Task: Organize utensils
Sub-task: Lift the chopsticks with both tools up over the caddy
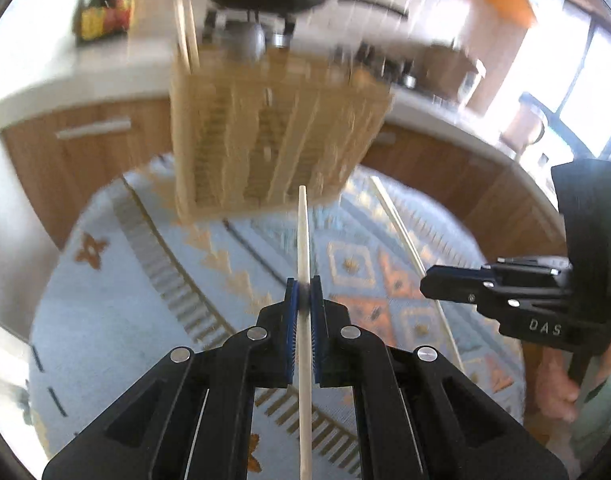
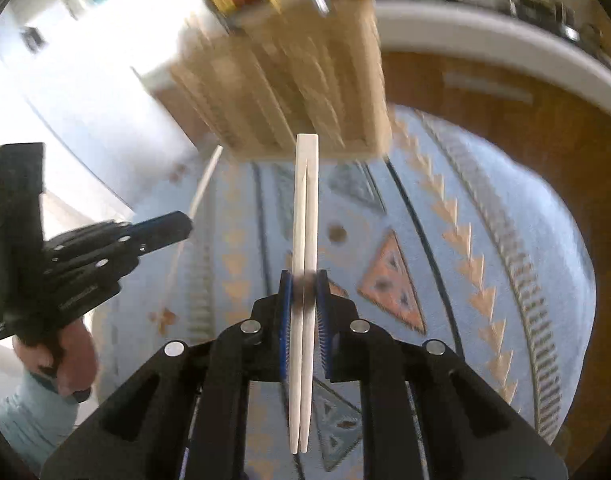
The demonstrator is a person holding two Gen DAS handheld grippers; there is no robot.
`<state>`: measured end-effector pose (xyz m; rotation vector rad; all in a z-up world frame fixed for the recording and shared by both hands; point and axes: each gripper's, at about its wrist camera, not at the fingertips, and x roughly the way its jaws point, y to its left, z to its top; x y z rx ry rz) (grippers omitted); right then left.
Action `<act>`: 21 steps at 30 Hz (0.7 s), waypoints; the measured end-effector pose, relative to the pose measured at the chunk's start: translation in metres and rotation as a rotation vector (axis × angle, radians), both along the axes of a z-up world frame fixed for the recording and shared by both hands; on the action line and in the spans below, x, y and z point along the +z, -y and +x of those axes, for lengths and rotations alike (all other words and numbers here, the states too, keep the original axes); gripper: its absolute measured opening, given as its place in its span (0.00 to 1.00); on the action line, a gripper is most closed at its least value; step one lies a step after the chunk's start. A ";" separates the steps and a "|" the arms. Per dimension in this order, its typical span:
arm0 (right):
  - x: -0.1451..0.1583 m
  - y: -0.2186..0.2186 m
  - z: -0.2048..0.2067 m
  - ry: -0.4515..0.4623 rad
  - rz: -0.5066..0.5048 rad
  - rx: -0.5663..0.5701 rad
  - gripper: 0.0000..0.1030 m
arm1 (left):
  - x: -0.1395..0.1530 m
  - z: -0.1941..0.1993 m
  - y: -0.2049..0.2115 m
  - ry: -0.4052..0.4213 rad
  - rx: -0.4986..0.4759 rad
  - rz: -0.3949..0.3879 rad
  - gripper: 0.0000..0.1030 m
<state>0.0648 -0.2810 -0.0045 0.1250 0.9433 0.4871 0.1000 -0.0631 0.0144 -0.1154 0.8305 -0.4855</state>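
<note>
In the left wrist view, the left gripper is clenched on a single chopstick at lower centre, its tip aimed at the blurred wooden utensil holder above, which stands on the patterned table. The loose chopstick lies right of centre.

In the right wrist view, the right gripper grasps a chopstick pair just below the holder. Each load probably needs tilting upright over an open slot before release.

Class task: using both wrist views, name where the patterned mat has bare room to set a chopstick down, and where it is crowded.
Bare mat lies left of the left gripper, and mat right of the right gripper. Crowded: by the wooden holder and between the grippers.
</note>
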 end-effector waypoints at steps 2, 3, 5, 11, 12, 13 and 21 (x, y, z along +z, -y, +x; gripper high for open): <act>0.022 0.000 -0.009 0.090 0.025 0.002 0.10 | 0.022 -0.003 -0.006 0.076 0.019 -0.041 0.03; 0.038 0.000 -0.012 0.157 0.036 -0.003 0.10 | 0.034 -0.005 -0.007 0.117 0.030 -0.058 0.03; 0.058 -0.001 -0.013 0.231 0.060 -0.003 0.10 | 0.058 -0.007 -0.009 0.204 0.049 -0.085 0.03; 0.109 -0.013 0.003 0.409 0.118 -0.024 0.10 | 0.120 -0.016 -0.005 0.425 0.083 -0.151 0.03; 0.114 -0.014 0.009 0.428 0.129 -0.026 0.10 | 0.128 -0.015 -0.004 0.455 0.088 -0.163 0.03; 0.122 -0.018 0.012 0.439 0.136 -0.025 0.10 | 0.133 -0.015 -0.003 0.474 0.091 -0.173 0.03; 0.146 -0.032 0.041 0.566 0.152 -0.058 0.10 | 0.156 0.000 -0.002 0.638 0.177 -0.259 0.03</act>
